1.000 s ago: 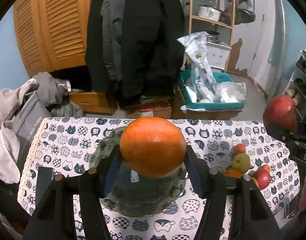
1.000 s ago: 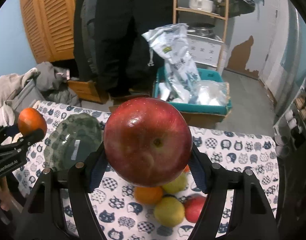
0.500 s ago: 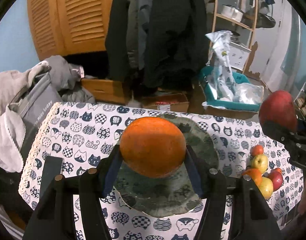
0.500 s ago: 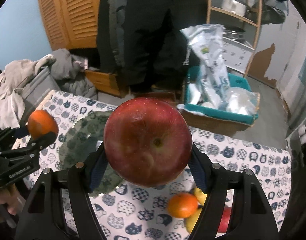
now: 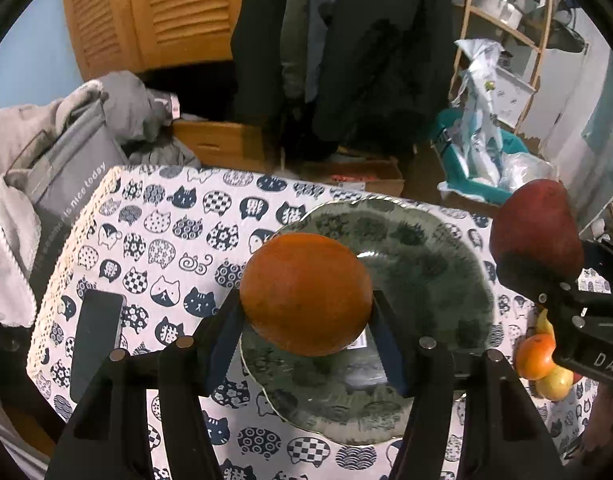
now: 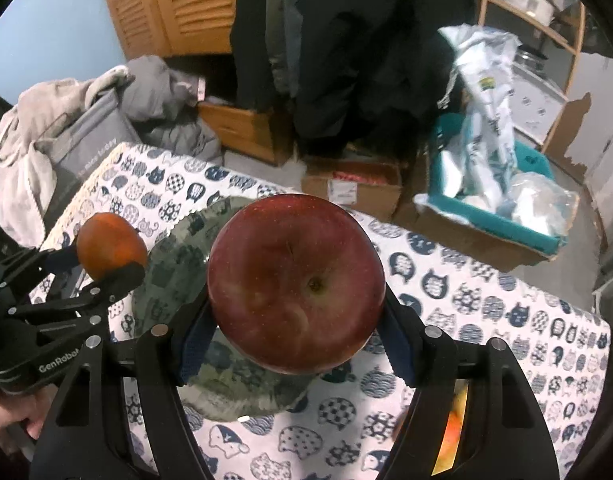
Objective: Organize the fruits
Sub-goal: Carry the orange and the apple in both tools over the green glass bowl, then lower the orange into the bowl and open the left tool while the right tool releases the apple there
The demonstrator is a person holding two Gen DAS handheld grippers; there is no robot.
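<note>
Left wrist view: the left gripper point(image 5: 306, 316) clamps the orange point(image 5: 306, 294) above the bare green plate point(image 5: 438, 264), leftover fruit point(image 5: 540, 364) waiting at the table's right edge. Right wrist view: the right gripper point(image 6: 296, 320) grips 1 red apple point(image 6: 296, 294) over that plate point(image 6: 174, 264), so I judge nothing is placed yet.

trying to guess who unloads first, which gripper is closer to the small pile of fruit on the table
Right. The right gripper, shut on the apple, has the fruit pile just beneath it; the left gripper, with the orange, is over the plate.
</note>
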